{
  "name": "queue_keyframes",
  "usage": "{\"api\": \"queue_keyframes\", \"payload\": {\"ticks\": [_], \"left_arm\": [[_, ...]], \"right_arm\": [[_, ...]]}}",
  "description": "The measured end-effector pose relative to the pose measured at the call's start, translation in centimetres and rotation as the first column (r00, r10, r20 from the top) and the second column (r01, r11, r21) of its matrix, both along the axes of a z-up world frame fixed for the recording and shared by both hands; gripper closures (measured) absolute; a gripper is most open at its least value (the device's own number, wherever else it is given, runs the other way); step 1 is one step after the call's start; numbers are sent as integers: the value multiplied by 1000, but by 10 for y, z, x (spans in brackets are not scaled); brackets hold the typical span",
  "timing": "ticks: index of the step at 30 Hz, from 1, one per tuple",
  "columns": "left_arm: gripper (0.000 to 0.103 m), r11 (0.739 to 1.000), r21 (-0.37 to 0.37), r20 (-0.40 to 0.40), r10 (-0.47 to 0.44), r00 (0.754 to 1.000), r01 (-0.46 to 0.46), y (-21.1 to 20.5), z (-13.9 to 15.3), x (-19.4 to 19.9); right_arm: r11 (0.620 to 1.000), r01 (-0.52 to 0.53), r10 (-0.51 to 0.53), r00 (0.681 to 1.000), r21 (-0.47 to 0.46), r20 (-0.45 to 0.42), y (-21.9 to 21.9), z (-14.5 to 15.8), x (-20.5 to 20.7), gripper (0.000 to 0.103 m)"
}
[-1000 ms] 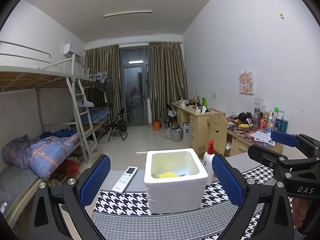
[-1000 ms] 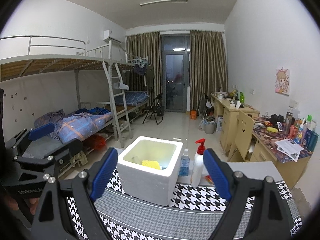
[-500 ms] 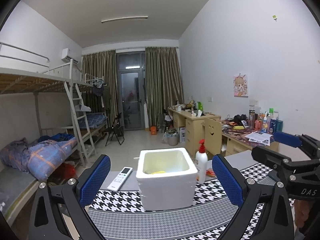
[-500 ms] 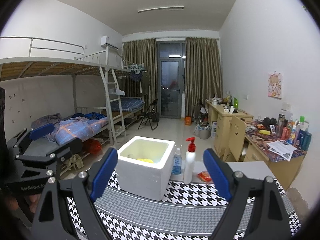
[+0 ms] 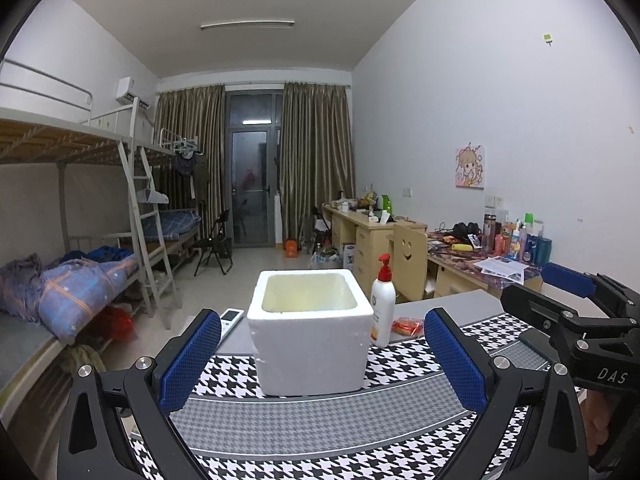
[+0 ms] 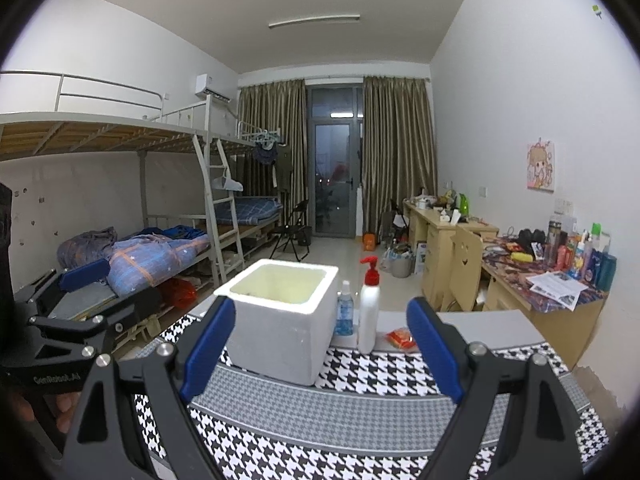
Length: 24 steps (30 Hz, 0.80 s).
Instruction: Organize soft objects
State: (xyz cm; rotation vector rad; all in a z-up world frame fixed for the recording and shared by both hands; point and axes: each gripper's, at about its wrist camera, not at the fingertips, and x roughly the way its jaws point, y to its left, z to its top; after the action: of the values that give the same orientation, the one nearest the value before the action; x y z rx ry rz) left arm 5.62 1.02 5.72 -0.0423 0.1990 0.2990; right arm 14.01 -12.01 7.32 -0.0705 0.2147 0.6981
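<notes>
Dim ceiling-lit room, sharp, fisheye-bent black corners.

white foam box [image 5: 310, 336] on houndstooth cloth [image 5: 320, 432], pump bottle [image 5: 383, 304] just beside, jaws spread wide

White walls [image 5: 460, 92] enclose a dorm room. A metal bunk bed [image 5: 60, 148] stands far left of the claw, wooden desks [image 5: 360, 228] far right, and brown curtains [image 5: 316, 160] flank a glass door [image 5: 250, 188] straight ahead under a ceiling tube light [image 5: 247, 24].

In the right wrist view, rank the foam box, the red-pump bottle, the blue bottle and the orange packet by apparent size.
1. foam box
2. red-pump bottle
3. blue bottle, partly hidden by the box
4. orange packet, partly behind a finger, so less sure
</notes>
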Motion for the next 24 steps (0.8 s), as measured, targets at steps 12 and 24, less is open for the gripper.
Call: {"api": "queue_keyframes", "payload": {"ticks": [12,24], "left_arm": [[1,1000,13,10,-11,1000,11,-6,-14,1],[1,1000,-19,-25,-23,999,23,-7,-43,1]], "right_arm": [[1000,4,-4,1000,7,9,-9,-16,-6,13],[1000,14,-14,1000,3,0,-17,-39,-9,13]]}}
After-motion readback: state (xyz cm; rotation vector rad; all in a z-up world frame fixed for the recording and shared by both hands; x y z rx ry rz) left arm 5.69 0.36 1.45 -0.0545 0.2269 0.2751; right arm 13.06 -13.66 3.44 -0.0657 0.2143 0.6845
